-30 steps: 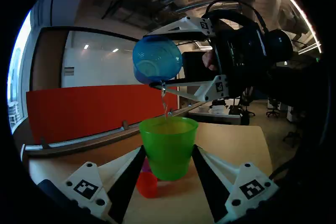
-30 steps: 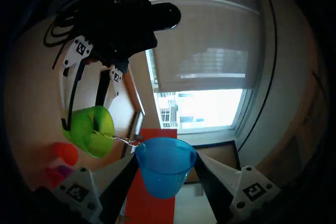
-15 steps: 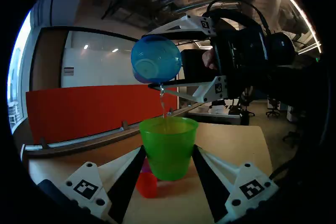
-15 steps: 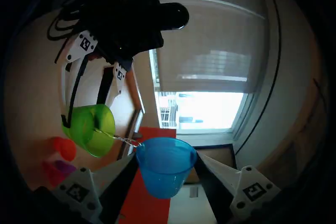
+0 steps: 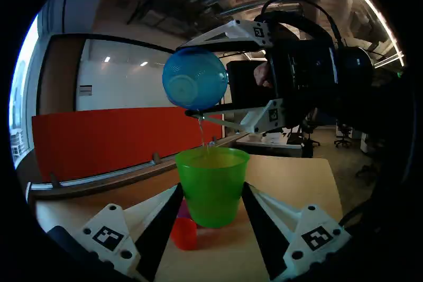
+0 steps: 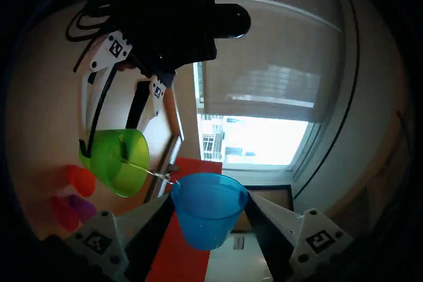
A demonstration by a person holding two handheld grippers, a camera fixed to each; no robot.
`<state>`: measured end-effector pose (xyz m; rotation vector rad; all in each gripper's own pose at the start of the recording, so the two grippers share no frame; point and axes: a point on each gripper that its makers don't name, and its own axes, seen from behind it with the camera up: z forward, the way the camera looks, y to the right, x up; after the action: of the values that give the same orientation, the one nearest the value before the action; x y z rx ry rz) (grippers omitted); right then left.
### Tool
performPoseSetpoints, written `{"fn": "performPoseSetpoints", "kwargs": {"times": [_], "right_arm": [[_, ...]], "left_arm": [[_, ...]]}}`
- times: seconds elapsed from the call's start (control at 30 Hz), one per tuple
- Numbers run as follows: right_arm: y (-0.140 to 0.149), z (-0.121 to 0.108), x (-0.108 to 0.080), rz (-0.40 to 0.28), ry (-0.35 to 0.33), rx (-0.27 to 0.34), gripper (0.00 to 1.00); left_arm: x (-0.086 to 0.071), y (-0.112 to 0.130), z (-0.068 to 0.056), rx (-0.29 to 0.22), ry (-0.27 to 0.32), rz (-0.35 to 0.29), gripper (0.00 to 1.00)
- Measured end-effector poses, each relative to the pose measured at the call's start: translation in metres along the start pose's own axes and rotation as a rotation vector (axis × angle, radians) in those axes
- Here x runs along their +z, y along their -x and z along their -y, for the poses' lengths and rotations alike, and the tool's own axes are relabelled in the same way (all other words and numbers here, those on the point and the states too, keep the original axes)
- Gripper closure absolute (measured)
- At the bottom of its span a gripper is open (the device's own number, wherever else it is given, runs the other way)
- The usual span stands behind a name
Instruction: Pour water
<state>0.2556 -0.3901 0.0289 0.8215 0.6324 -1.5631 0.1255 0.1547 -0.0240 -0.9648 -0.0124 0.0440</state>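
While the right gripper (image 6: pixel 209 200), clamped on the tipped blue cup (image 5: pixel 194 78), sends a thin stream (image 5: pixel 201 128) into the green cup (image 5: pixel 212 187) clamped upright in the left gripper (image 5: pixel 211 197) just below, a slow tilt centred over the rim should avoid spills.

Tipped cup (image 5: pixel 194 79) above upright cup (image 5: pixel 212 187) (small cup (image 5: pixel 184 233) behind, on table (image 5: pixel 296 176))

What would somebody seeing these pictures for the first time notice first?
Most likely the blue cup, tipped over in the right gripper high in the left gripper view, with a thin stream of water falling from its rim. Directly below, the green cup catches that water, clamped between the fingers of the left gripper. A small red cup sits low beside it.
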Motion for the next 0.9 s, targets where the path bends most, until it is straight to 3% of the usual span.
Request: {"fn": "performPoseSetpoints", "kwargs": {"times": [0.57, 0.9], "right_arm": [[0.0034, -0.0009, 0.0002, 0.003, 0.001, -0.010, 0.09], [0.0046, -0.0033, 0.0004, -0.004, 0.006, 0.033, 0.09]], "left_arm": [[0.0009, -0.0002, 0.0011, -0.004, -0.001, -0.001, 0.21], [0.0015, 0.0012, 0.0040, -0.008, -0.003, -0.003, 0.21]]}}
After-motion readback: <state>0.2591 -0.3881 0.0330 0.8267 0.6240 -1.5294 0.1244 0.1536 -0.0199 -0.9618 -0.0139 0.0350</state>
